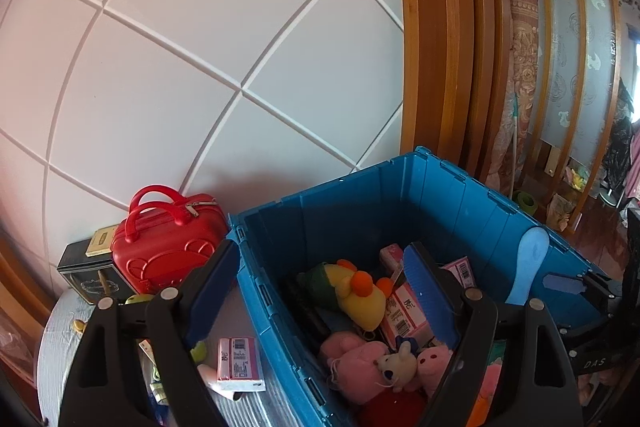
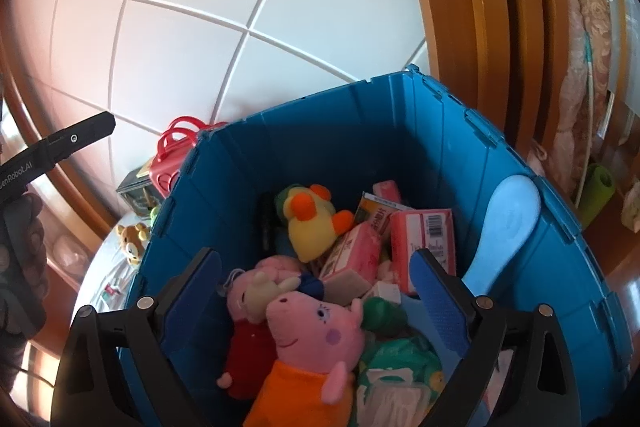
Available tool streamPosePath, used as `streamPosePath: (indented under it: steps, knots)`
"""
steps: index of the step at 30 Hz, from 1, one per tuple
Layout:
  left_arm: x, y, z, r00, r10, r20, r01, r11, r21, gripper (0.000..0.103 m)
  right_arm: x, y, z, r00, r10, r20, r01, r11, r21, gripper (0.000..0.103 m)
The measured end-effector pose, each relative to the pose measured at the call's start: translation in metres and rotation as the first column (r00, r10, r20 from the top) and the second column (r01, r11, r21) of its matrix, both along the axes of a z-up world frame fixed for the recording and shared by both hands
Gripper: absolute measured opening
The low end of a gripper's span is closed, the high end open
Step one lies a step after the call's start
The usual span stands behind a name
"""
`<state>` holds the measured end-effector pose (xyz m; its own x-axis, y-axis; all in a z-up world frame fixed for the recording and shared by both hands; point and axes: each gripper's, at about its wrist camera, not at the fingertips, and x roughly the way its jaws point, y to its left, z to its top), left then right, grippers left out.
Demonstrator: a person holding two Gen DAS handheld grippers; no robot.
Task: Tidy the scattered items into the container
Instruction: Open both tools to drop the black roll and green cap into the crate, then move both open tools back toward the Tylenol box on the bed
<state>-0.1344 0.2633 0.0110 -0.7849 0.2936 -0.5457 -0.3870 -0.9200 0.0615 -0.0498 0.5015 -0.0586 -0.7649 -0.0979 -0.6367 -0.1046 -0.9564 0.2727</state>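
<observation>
A blue plastic crate [image 1: 472, 195] [image 2: 360, 131] holds a yellow duck plush [image 1: 360, 295] [image 2: 312, 223], pink pig plushes [image 1: 360, 367] [image 2: 316, 331], pink boxes [image 1: 408, 315] [image 2: 424, 239] and a light blue spoon [image 1: 528, 263] [image 2: 500, 231] leaning on its right wall. My left gripper [image 1: 324, 287] is open and empty, straddling the crate's left wall. My right gripper [image 2: 316, 291] is open and empty above the crate's contents. A pink box [image 1: 240, 359] lies on the table left of the crate.
A red toy suitcase [image 1: 168, 239] [image 2: 176, 155] and a dark box [image 1: 92, 271] stand by the white panelled wall. A small bear plush [image 2: 132, 239] lies on the table [image 1: 60, 347]. A wooden door frame [image 1: 440, 27] rises on the right.
</observation>
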Motion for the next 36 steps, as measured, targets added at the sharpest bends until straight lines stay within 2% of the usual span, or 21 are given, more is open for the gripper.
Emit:
streamPosePath:
  steps: [10,18,30,36]
  knots:
    - [0.032,-0.051,-0.014,0.997,0.077,0.025,-0.078,0.997,0.024,0.084,0.013,-0.037,0.016,0.998,0.054,-0.019,-0.053,0.998,0.026,0.098]
    - [0.057,-0.118,-0.035,0.985,0.157,0.066,-0.16,0.986,0.039,0.084,0.015,-0.089,0.028,0.993,0.116,-0.019,-0.114,0.991,0.069,0.098]
    - [0.075,-0.232,-0.072,0.95,0.282,0.135,-0.286,0.958,0.015,0.084,0.0,-0.191,0.027,0.977,0.213,0.001,-0.212,0.973,0.086,0.098]
    - [0.084,-0.299,-0.09,0.921,0.353,0.163,-0.359,0.933,0.01,0.084,-0.012,-0.252,0.022,0.964,0.264,0.027,-0.265,0.96,0.093,0.098]
